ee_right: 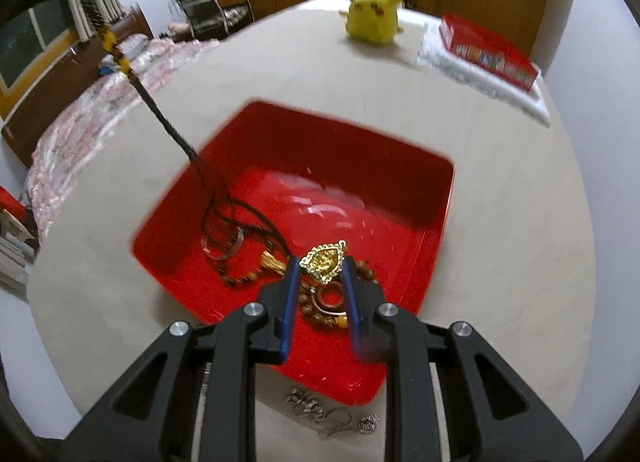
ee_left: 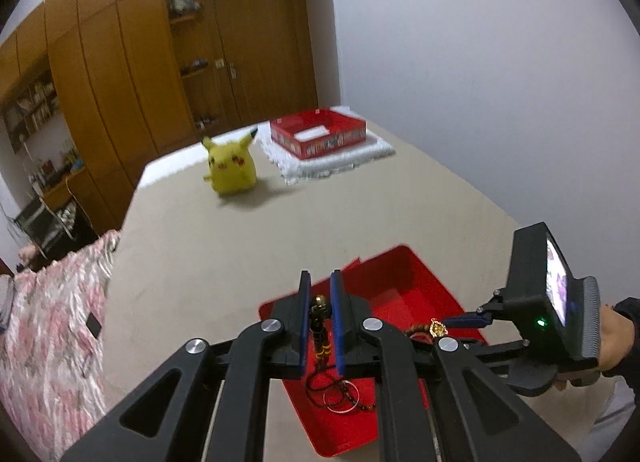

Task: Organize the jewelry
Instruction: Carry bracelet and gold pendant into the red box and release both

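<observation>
A braided cord was pinched between the left fingers, a gold pendant between the right fingers, above the red tray; slow, separate lifts were advisable against tangling.

Bare beige tabletop is lying open around the red tray at centre frame; a yellow plush toy and red box are occupying the upper right.
</observation>
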`<state>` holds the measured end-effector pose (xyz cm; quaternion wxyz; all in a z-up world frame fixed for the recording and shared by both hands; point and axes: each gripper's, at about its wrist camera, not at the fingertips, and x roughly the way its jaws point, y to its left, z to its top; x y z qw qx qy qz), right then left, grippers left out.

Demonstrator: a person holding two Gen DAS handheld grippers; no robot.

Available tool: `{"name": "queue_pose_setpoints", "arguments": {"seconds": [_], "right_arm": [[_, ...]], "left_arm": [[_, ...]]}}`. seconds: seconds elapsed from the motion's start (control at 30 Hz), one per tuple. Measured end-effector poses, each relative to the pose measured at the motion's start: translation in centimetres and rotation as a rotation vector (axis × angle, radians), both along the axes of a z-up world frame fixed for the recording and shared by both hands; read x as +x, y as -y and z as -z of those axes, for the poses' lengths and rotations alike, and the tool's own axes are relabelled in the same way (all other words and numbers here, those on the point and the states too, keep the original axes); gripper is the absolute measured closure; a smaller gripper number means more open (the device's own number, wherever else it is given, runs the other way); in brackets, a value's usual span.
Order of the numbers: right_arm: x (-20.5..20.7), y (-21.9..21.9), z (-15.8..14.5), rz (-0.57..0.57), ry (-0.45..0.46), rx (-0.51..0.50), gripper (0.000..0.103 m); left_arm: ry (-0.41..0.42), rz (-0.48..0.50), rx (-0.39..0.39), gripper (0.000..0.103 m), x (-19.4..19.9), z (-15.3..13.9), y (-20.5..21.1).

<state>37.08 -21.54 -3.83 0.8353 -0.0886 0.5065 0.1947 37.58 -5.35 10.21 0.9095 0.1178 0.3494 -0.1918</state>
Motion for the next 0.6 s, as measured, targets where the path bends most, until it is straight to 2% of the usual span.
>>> {"name": "queue_pose_setpoints", "arguments": {"seconds": [0.13, 0.27, 0.43, 0.6], "right_arm": [[0.9, 0.1, 2.9, 0.009, -0.044, -0.025, 0.083], [1.3, -0.1, 4.5, 0.013, -0.070, -0.045, 0.083], [1.1, -0.6, 5.4, 0.000, -0.077, -0.080, 0.082], [0.9, -0.6, 5.6, 0.010, -0.074, -0.099, 0.078]], "left_arm": [[-0.053, -0.017, -0.007, 0.094, 0.7, 3.4, -1.0], [-0.118, -0.029, -0.018, 0.094, 1.2, 7.0, -1.4], [-0.194, -0.027, -0.004, 0.094, 1.2, 11.7, -1.4], [-0.244, -0.021, -0.001, 0.092, 1.1, 14.7, -0.9]]}}
